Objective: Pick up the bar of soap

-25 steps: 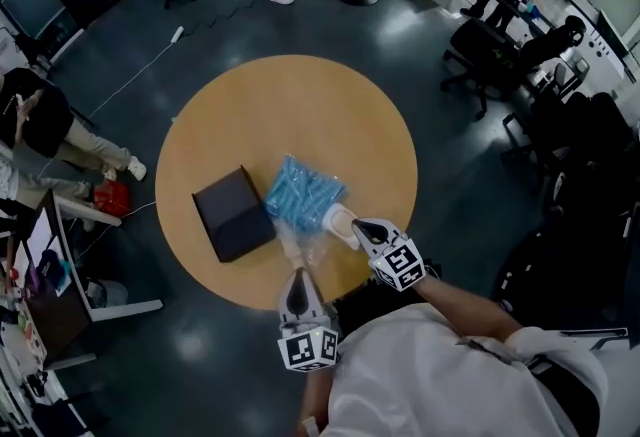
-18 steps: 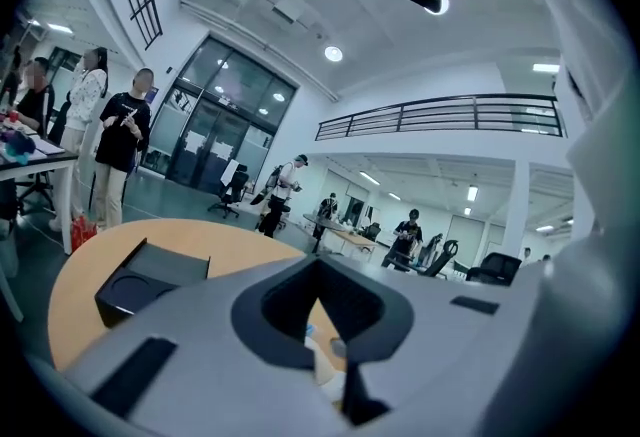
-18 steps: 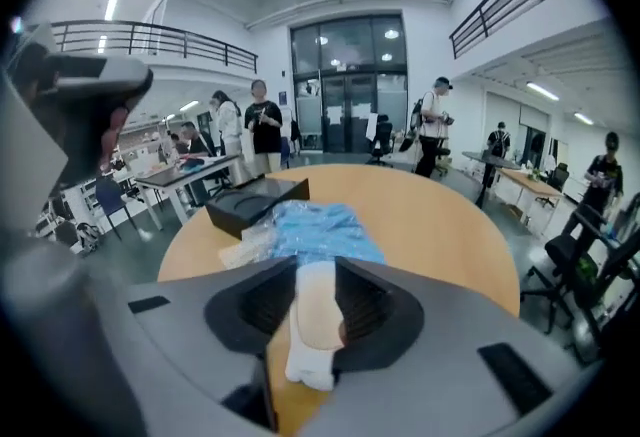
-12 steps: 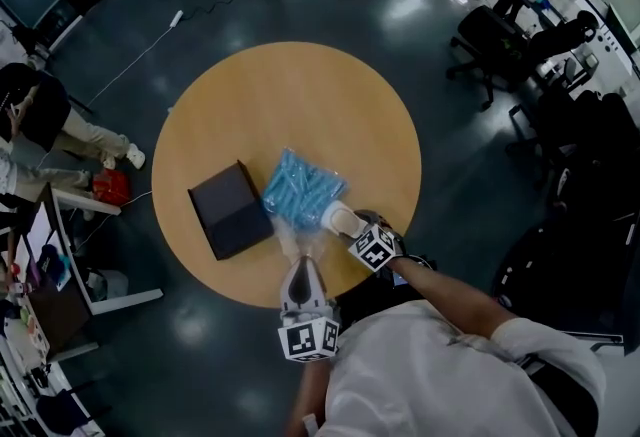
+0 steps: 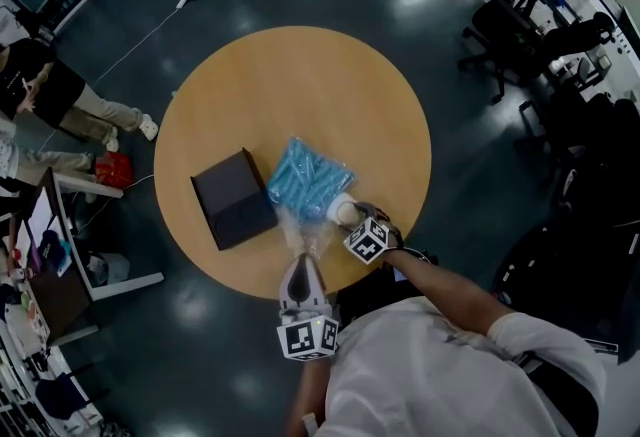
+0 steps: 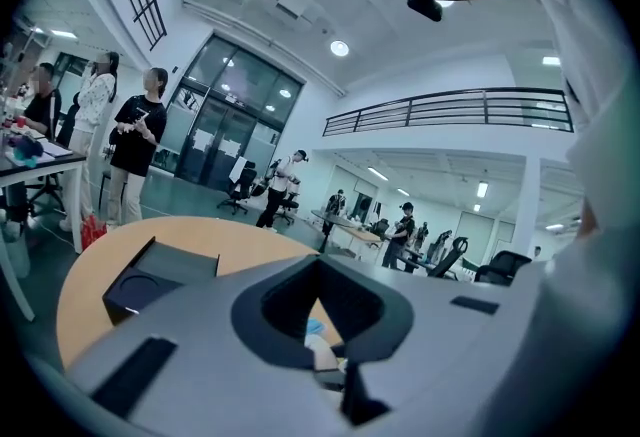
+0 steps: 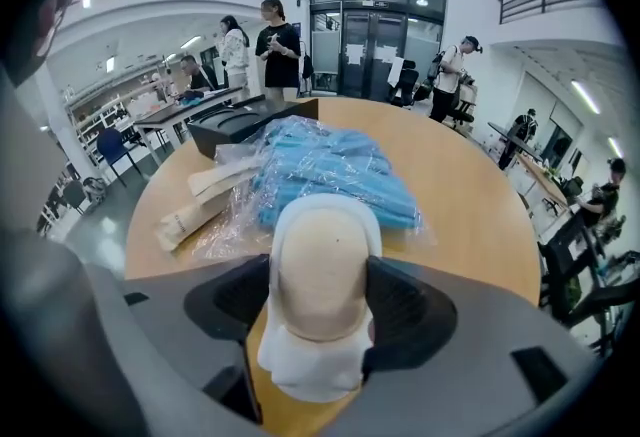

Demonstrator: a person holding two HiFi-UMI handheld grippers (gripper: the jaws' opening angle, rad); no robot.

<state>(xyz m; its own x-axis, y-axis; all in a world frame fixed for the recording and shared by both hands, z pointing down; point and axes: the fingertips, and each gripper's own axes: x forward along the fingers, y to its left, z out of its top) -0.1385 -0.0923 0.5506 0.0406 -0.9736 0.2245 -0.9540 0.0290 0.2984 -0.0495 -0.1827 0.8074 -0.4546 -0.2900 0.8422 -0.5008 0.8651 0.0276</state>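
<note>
My right gripper (image 7: pixel 320 310) is clamped on the bar of soap (image 7: pixel 322 260), jaws hugging both sides. My left gripper (image 5: pixel 302 273) is closed, empty.

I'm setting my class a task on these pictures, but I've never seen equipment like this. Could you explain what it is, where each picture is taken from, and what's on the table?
There is no robot here. A person holds a two-jaw hand tool, called a gripper, in each hand. The top-down picture comes from a camera on the person's head. The other two come from cameras riding on the grippers, each looking along its own jaws.

On the round wooden table lie a black box, a blue packet in clear wrap, and a cream bar of soap on a white base.

The right gripper has its jaws closed on the soap's sides. The left gripper sits at the table's near edge. Its jaws look to be together, with nothing gripped.
</note>
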